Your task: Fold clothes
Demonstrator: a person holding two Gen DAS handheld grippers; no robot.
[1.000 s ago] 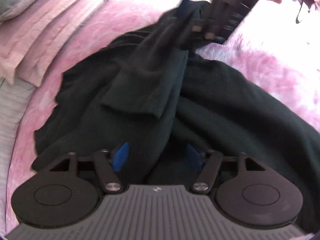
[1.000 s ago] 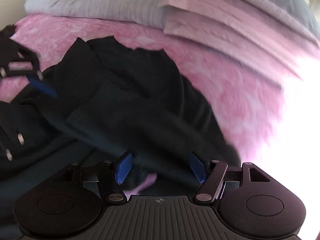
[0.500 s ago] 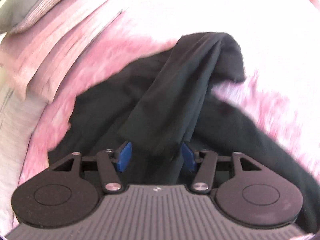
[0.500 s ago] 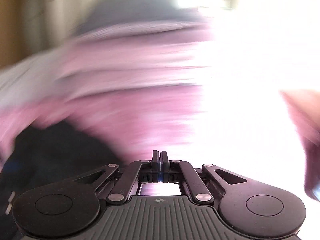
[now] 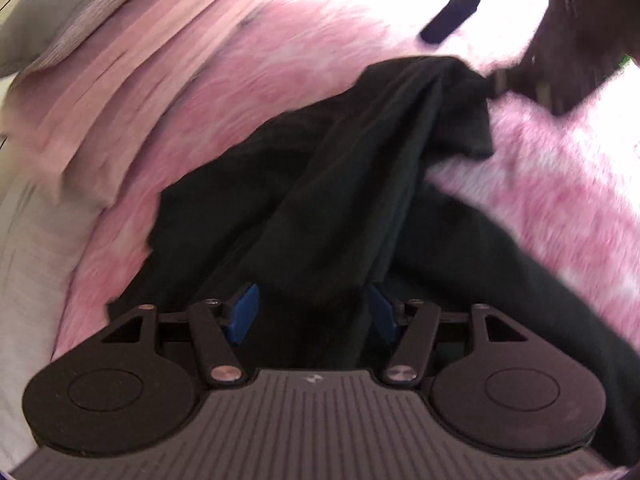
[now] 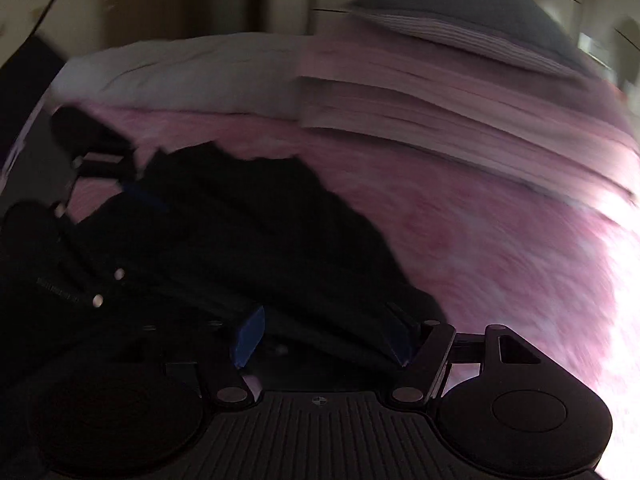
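Note:
A black garment (image 5: 360,184) lies crumpled on a fuzzy pink blanket (image 5: 224,92). My left gripper (image 5: 314,312) is open, its blue pads on either side of a raised fold of the garment. My right gripper (image 6: 324,334) is open low over the garment's (image 6: 256,240) other end, cloth lying between its blue pads. The left gripper's dark body (image 6: 80,240) shows at the left of the right wrist view. The right gripper (image 5: 520,28) shows blurred at the top right of the left wrist view.
Stacked pink folded bedding (image 6: 460,108) with a grey pillow (image 6: 460,12) on top lies along the bed's far side. A pale grey pillow (image 6: 192,76) lies beside it. The pink blanket (image 6: 500,248) lies bare to the right of the garment.
My right gripper let go, swung away shut, then came back open over the garment. My left gripper stayed open over the fold, which has dropped and slumped lower.

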